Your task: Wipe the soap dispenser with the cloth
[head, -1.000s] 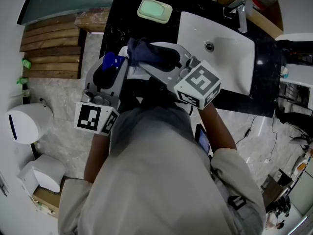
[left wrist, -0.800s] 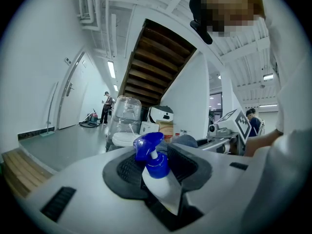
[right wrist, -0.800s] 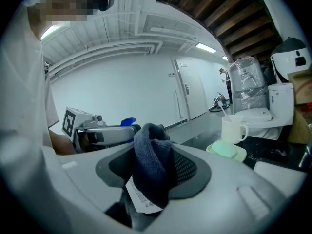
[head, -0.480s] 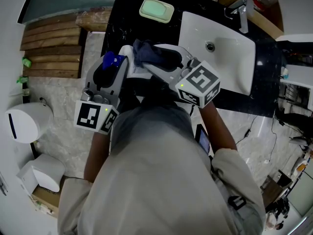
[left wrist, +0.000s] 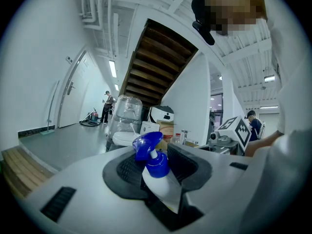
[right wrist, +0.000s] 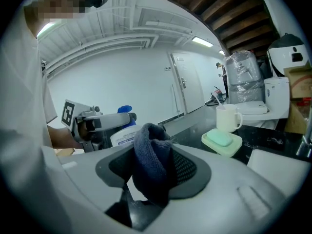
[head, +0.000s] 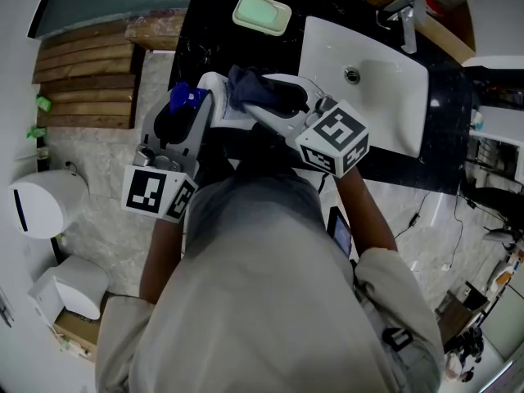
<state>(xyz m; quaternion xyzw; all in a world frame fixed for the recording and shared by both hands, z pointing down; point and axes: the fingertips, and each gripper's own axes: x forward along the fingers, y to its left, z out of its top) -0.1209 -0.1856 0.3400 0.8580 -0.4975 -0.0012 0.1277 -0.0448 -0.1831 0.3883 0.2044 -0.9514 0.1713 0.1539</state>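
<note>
The left gripper was clamped on the dispenser just under its blue pump, above the bench's near left edge, left of the sink. The right gripper pinched the bunched cloth. A hard sideways rub could twist the dispenser in that high grip, or catch the pump and squirt soap. The dispenser stood roughly upright, long axis vertical, nozzle turned leftward.

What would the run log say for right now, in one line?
left gripper: jaws shut on soap dispenser | right gripper: jaws shut on cloth | cloth close beside soap dispenser, touch unclear
</note>
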